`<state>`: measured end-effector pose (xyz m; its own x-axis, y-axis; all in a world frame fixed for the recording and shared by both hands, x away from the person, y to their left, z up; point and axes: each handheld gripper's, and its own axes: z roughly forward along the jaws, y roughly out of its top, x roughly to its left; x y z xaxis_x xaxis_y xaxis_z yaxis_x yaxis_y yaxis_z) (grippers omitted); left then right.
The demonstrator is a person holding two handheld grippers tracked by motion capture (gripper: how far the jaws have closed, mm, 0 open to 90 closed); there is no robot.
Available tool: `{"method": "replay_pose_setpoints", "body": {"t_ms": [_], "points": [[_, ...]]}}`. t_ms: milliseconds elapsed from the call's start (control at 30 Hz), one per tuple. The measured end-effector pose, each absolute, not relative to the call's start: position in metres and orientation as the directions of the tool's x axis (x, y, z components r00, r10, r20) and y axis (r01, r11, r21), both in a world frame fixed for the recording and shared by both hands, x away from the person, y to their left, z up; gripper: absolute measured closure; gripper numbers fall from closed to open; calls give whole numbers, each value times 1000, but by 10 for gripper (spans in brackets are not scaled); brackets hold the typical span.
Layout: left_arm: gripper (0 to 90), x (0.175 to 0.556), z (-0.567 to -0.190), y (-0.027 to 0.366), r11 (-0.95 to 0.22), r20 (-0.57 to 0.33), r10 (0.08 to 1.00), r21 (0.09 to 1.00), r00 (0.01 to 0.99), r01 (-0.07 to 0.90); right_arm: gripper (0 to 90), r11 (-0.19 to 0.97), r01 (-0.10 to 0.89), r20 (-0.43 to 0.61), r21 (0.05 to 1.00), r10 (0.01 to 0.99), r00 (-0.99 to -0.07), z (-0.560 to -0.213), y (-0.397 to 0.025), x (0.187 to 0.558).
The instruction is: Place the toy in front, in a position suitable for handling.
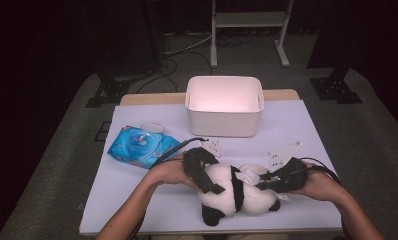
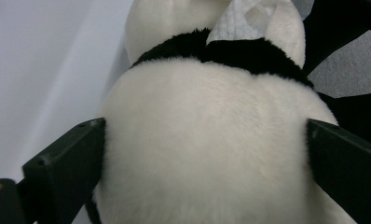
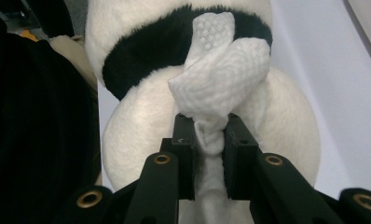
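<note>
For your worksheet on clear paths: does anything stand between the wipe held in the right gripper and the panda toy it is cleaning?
Nothing visible: the wipe already lies against the panda toy, pinched in the right gripper.

The black-and-white plush panda [image 1: 237,192] lies on its side, its white body wedged between the left gripper's [image 1: 203,172] jaws; a crumpled white wipe [image 3: 221,79], pinched in the right gripper [image 3: 210,140], rests against it.

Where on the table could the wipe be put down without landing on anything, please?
Bare sheet lies right of the white bin, and along the near edge left of the panda. The middle is crowded: left tongs clamp the panda, right tongs pinch the wipe, and the wipes pack sits left.
</note>
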<state>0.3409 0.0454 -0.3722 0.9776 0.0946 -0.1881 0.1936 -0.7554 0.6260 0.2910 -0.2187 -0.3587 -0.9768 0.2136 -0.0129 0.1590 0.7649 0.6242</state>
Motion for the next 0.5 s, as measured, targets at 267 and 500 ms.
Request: {"method": "replay_pose_setpoints", "body": {"t_ms": [267, 500], "points": [[3, 342, -380, 40, -753, -203, 78, 630, 976, 191, 764, 767, 161, -6, 621, 210, -978, -361, -217, 294], [185, 338, -374, 40, -764, -164, 84, 622, 983, 169, 764, 761, 161, 5, 629, 203, -979, -361, -219, 296]]}}
